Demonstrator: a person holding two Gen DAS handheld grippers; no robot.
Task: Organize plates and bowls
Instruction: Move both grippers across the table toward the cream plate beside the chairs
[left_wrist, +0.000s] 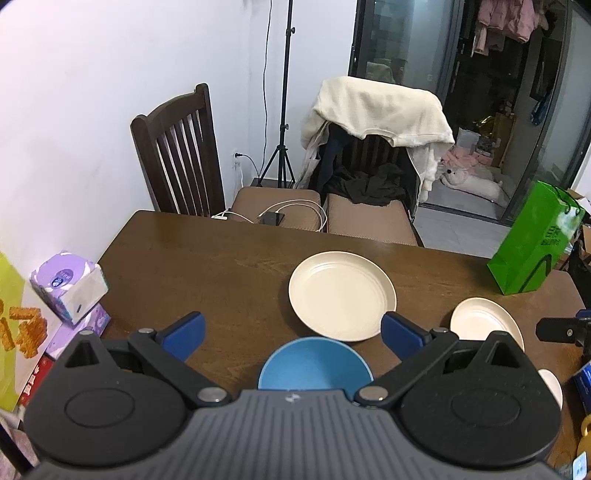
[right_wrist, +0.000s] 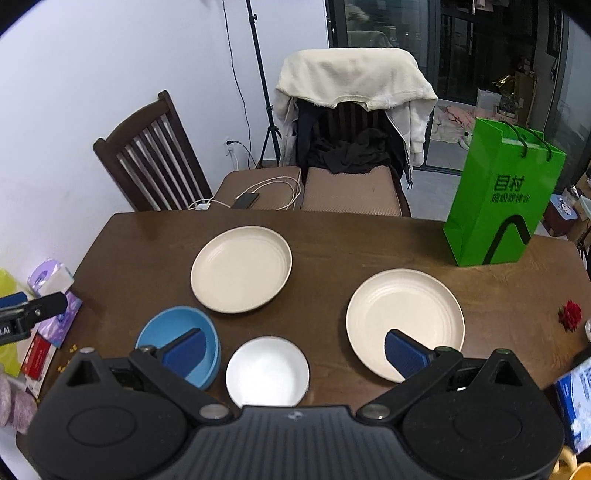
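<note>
Plates (right_wrist: 241, 268) and bowls lie apart on the counter (right_wrist: 332, 236); both our claws (left_wrist: 291, 334) (right_wrist: 293, 347) gape empty. At six o'clock, the blue bowl (left_wrist: 314, 363) probably skids if nudged.

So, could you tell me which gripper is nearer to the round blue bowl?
Left. The left gripper hovers open right above the blue bowl; the right gripper hangs open above the white bowl beside it.

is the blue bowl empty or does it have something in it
Empty. The blue bowl sits upright on the table, and its inside shows plain blue in both views, though the right tongs' pad hides part of it.
</note>
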